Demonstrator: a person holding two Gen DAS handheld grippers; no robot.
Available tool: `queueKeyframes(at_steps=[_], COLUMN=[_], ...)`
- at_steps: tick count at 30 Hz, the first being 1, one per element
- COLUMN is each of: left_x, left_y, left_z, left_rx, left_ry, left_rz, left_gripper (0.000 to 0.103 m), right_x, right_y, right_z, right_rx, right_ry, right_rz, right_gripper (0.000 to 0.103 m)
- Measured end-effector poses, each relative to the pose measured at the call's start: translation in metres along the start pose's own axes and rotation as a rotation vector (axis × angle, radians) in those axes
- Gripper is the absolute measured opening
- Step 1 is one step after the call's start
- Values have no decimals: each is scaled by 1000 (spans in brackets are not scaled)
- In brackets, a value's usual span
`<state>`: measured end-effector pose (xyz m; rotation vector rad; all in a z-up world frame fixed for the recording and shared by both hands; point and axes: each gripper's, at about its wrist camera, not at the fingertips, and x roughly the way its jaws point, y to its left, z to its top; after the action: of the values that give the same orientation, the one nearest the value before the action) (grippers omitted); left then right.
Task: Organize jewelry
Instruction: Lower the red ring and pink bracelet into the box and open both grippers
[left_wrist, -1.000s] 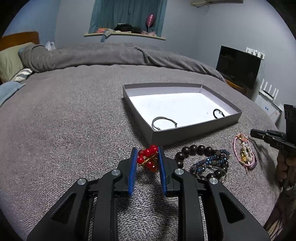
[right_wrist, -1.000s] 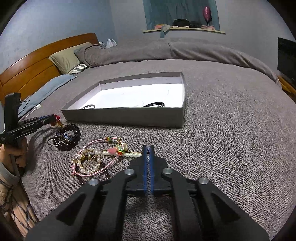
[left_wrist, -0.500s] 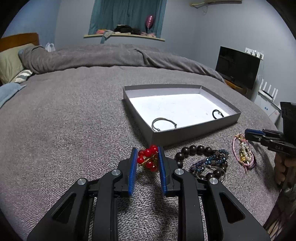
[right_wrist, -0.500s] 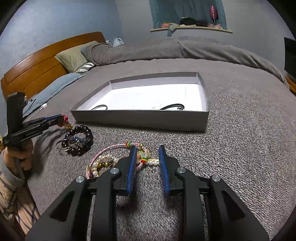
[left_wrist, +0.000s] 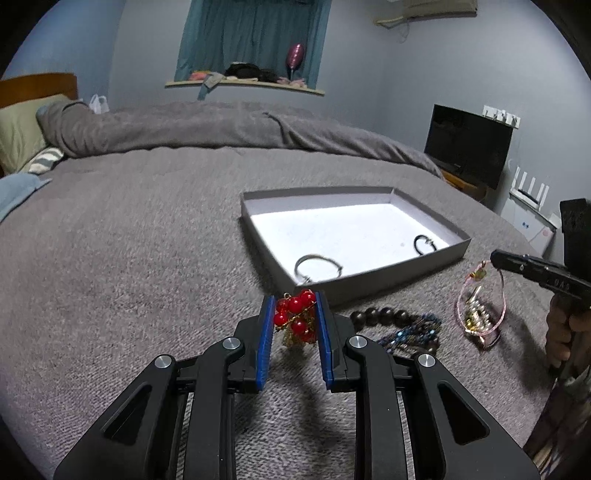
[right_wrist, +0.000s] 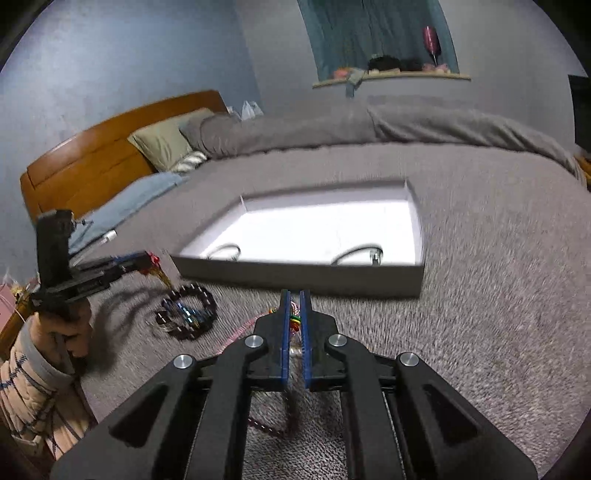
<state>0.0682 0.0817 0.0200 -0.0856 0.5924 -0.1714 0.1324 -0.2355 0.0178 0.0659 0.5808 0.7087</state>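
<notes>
In the left wrist view, our left gripper (left_wrist: 294, 314) sits at lower centre, its blue fingers (left_wrist: 266, 343) pinching a cluster of red beads (left_wrist: 295, 314) on a gold chain that dangles below. We judge it light and limp: the glossy round beads could roll in a loose grip, so holding the bunch itself serves better than the thin chain. Above it, at centre, the shallow grey cardboard box (left_wrist: 384, 275) rests on the nubbly grey bed (left_wrist: 129, 258) and holds two thin rings. A dark bead bracelet (left_wrist: 384, 317) lies right of the fingers, and at far right the right gripper (left_wrist: 496, 258) lifts a pink cord bracelet (left_wrist: 480, 306), soft and sagging.

In the right wrist view, the right gripper (right_wrist: 294, 295) has just closed; its fingers (right_wrist: 284, 332) nip the pink cord bracelet (right_wrist: 293, 319) at its coloured beads, lower centre. We would move it slowly, since the loop swings. The box (right_wrist: 295, 275) lies just above.
</notes>
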Motion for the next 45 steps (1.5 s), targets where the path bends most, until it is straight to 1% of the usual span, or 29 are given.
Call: queueKeyframes(at_steps=[4,12,17,22,30,34,39,42,45], left_x=[-3,-1,3,12,34,55,82,93,108], left_y=[-9,-27,-31,-34,-37,-41,-44,-42,-38], left_z=[7,25,35,47,64,72,76,78,80], left_rx=[16,38,37,34,18,40,61,72,70], left_ry=[-29,-73,-103,-121,-111,-89,-35,-12,27], left_rz=[-20,-58,-70,-83,-126,-121,-123,-103,-75], left_gripper=[23,23,23,23,23,23,23,23,23], right_x=[-10,-18,-23,-13,5,26,58,72,82], right_y=[5,14,21,19,6,-2,-10,-15,-24], right_z=[11,32,47,59,79,86,82,79,77], right_rx=[-6,-7,-26,-24,8,23,41,43,65], right_ry=[-51,-116,-164,-179,-202,-181,-119,-82,-44], right_rz=[5,32,12,-10,-30,-38,-70,-99,-115], right_gripper=[5,5,5,5,5,5,5,5,5])
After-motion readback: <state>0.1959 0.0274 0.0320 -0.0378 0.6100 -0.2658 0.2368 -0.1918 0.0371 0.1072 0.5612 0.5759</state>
